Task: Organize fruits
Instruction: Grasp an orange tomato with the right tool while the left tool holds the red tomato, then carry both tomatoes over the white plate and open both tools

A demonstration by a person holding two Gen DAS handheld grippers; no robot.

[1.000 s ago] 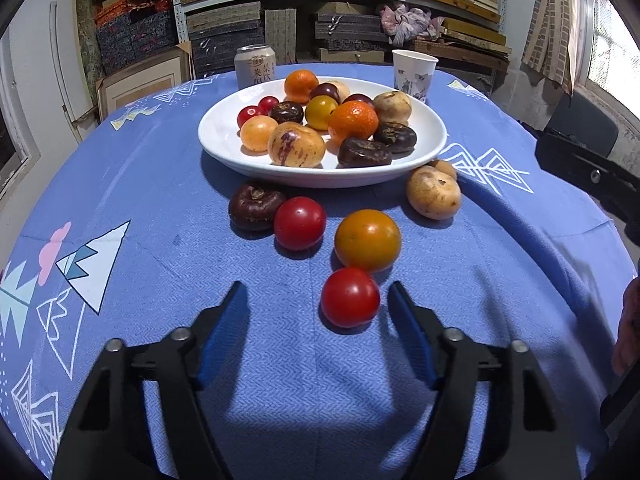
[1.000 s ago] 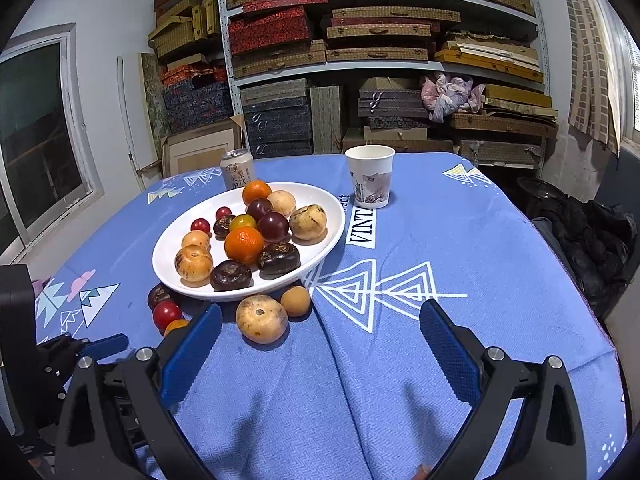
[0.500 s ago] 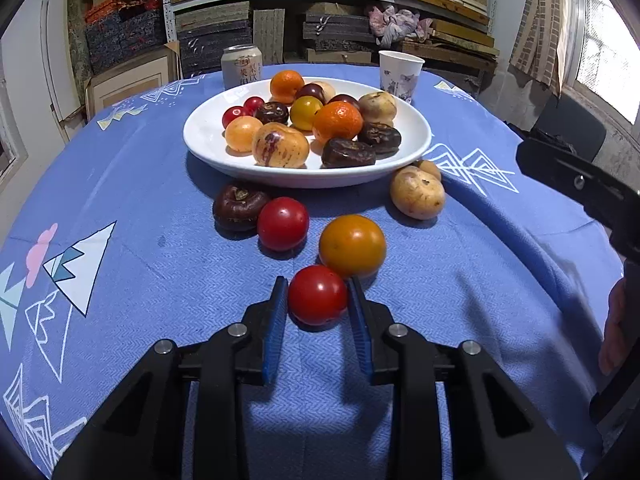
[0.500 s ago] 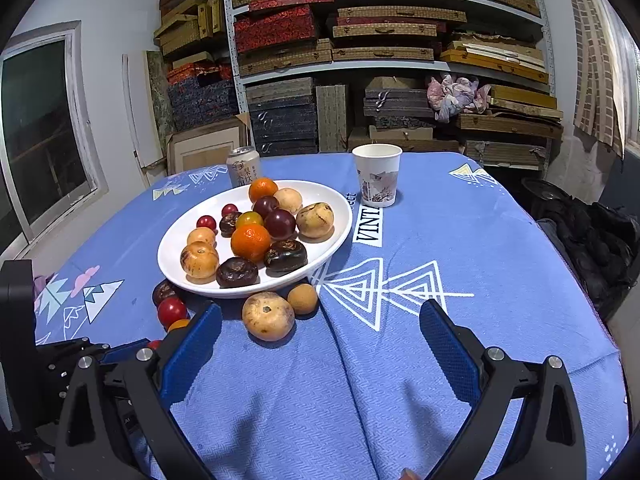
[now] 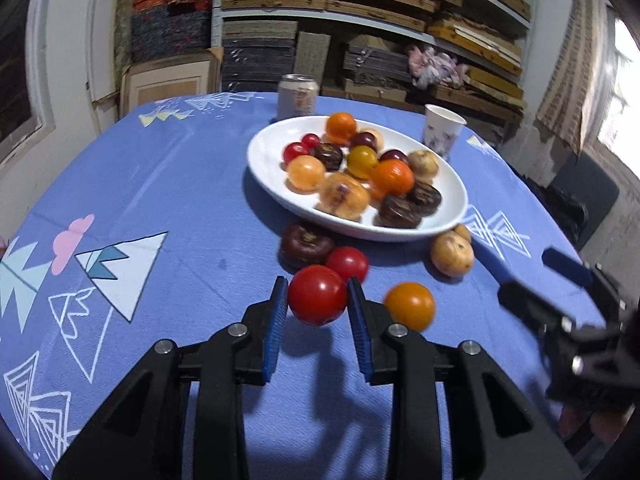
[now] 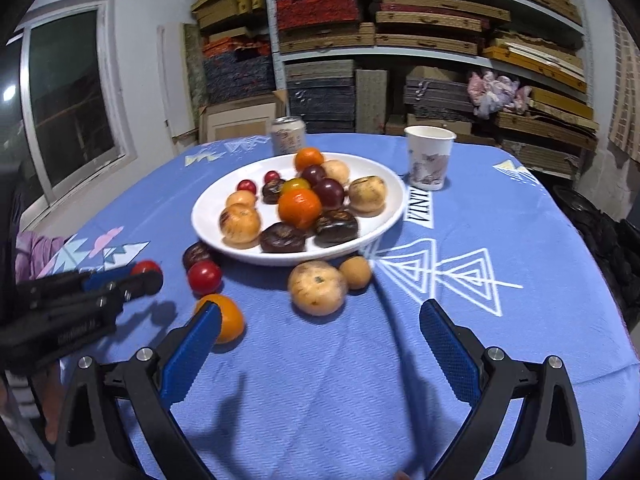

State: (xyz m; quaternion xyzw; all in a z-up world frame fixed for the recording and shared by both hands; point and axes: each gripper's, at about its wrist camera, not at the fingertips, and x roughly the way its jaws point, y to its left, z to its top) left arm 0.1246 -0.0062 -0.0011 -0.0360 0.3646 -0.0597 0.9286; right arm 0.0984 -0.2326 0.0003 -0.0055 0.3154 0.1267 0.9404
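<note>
The left gripper (image 5: pixel 317 298) has its blue ribbed fingers (image 5: pixel 276 330) pinching a smooth red tomato (image 5: pixel 317 295), which appears lifted just clear of the cloth, its shadow falling below it. The left camera shows that grip squarely. From the right camera the left gripper (image 6: pixel 146 276) is seen side-on, with only a sliver of the tomato (image 6: pixel 146 267) showing past the black frame.

The right gripper (image 6: pixel 320 330) hangs with its fingers (image 6: pixel 450 354) spread wide and nothing between them, above bare cloth near the counter's front edge. A glossy orange tomato (image 6: pixel 226 318) lies just behind its left finger.

Loose on the cloth in front of the plate (image 6: pixel 384 224) lie a second red tomato (image 6: pixel 205 277), a dark wrinkled fruit (image 6: pixel 196 254), a tan speckled fruit (image 6: pixel 317 287) and a smaller tan one (image 6: pixel 355 273) touching it. The white oval plate, near the counter's middle, carries a heap of round fruits, orange, dark and tan.

A blue woven cloth (image 6: pixel 500 240) with white triangle prints covers the round counter. At the far edge stand a can (image 6: pixel 288 135) and a paper cup (image 6: pixel 429 158). Shelves (image 6: pixel 420 52) stacked with flat boxes line the wall, and a window (image 6: pixel 70 96) sits to the left.
</note>
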